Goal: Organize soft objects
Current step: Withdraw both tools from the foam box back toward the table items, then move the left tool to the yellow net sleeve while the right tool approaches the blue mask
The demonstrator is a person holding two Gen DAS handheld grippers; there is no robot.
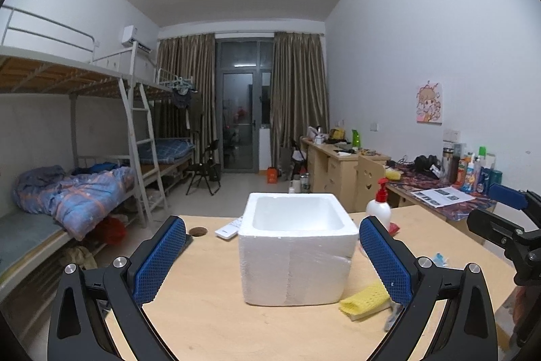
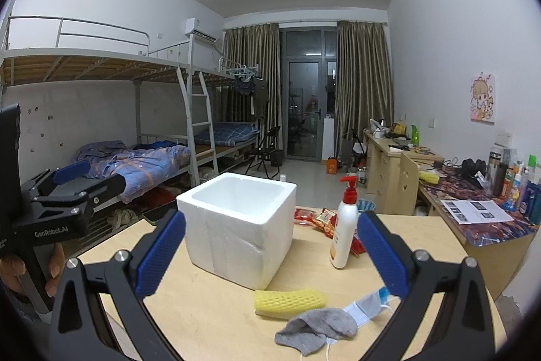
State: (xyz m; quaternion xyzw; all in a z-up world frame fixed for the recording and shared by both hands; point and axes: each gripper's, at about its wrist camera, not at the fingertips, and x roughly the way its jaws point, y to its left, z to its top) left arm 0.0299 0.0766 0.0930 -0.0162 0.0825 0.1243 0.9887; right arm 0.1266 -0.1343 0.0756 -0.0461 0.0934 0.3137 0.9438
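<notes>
An open white foam box (image 1: 297, 246) (image 2: 236, 225) stands on the wooden table (image 2: 209, 303); the part of its inside that shows is bare. At its right front corner lies a yellow foam net sleeve (image 1: 365, 300) (image 2: 289, 301). A grey sock (image 2: 318, 325) and a white-blue face mask (image 2: 368, 307) lie just in front of the sleeve. My left gripper (image 1: 272, 225) is open and holds nothing, its blue pads wider apart than the box. My right gripper (image 2: 272, 219) is open too, with nothing between its pads, a little back from the soft items.
A white pump bottle with a red top (image 2: 345, 232) (image 1: 378, 208) and red snack packets (image 2: 318, 219) sit right of the box. A white remote (image 1: 226, 230) and a cable hole (image 1: 198, 230) are at its left. Bunk beds (image 1: 77, 192) stand left, cluttered desks (image 2: 473, 219) right.
</notes>
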